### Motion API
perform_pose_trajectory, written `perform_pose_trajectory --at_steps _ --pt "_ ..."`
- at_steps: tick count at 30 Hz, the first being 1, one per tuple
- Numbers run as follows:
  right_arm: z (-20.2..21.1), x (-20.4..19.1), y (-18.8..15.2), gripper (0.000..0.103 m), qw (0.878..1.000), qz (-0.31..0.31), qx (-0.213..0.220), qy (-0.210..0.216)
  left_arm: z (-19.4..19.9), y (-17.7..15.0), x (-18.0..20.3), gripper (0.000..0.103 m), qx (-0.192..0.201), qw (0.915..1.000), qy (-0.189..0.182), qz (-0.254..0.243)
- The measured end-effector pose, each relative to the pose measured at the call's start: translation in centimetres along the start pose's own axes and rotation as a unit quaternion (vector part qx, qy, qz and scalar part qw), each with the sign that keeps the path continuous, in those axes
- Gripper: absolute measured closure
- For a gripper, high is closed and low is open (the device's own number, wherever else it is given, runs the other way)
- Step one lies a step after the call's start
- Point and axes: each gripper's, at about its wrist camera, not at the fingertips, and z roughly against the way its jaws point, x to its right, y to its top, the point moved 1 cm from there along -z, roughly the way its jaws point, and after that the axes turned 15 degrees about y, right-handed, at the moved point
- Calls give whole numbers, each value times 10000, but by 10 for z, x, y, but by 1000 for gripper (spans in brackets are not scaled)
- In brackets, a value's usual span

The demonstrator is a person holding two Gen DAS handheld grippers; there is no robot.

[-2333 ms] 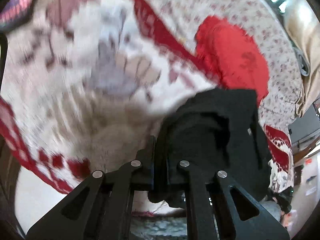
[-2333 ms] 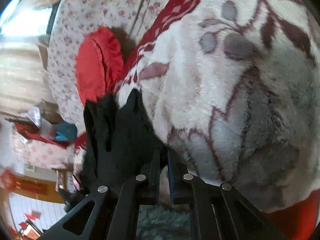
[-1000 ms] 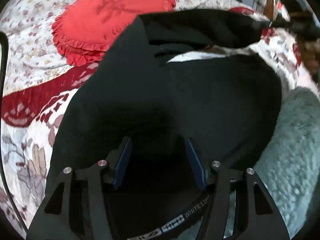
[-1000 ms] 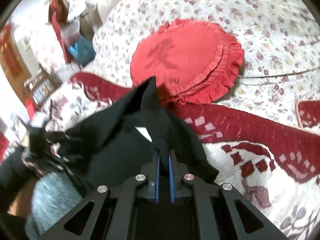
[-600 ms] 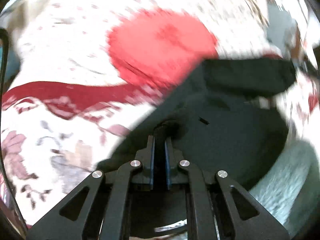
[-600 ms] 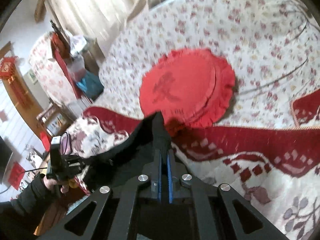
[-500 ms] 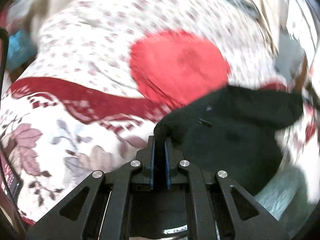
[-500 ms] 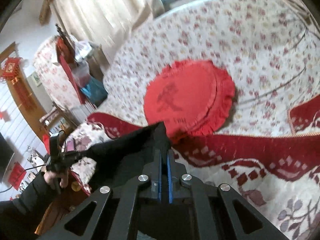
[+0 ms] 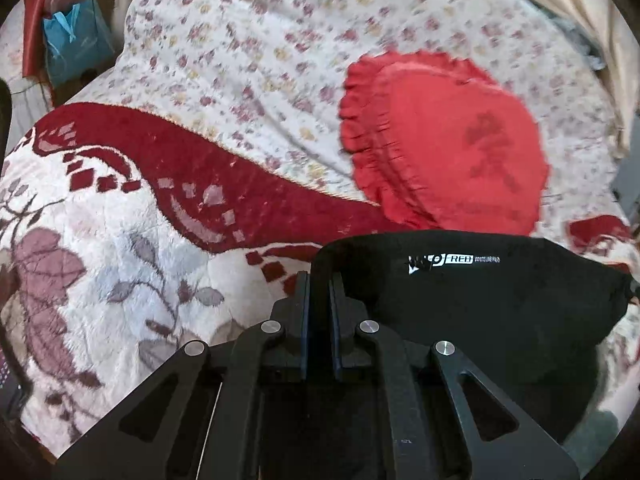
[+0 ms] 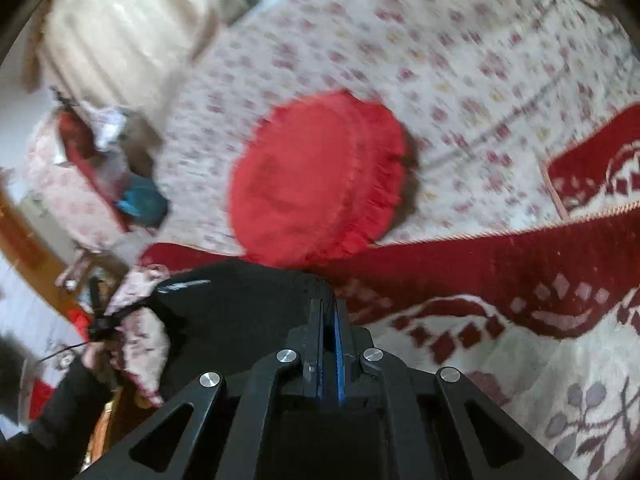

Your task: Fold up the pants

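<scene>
The black pants (image 9: 472,300) hang stretched between my two grippers above the bed. In the left wrist view my left gripper (image 9: 319,280) is shut on one top corner of the cloth, and the fabric with a small white logo spreads to the right. In the right wrist view my right gripper (image 10: 328,300) is shut on the other corner of the black pants (image 10: 232,312), which run left toward the other hand (image 10: 96,356). The lower part of the pants is hidden behind the gripper bodies.
A round red frilled cushion (image 9: 448,152) lies on the floral bedsheet (image 9: 248,52) just beyond the pants. A plush white and red patterned blanket (image 9: 120,248) covers the near bed. A blue bag (image 9: 68,44) and cluttered furniture (image 10: 92,148) stand past the bed's edge.
My left gripper closed on the pants' edge and swung up and sideways. Both grippers drew apart, pulling the black cloth taut between them; the cushion now sits beyond the stretched edge.
</scene>
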Motion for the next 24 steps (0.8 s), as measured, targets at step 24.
perform_pose_trajectory --at_steps 24 --pt "-36 -2 -37 92 9867 608 -136 -1500 25 -56 -1 78 120 9862 639 1525"
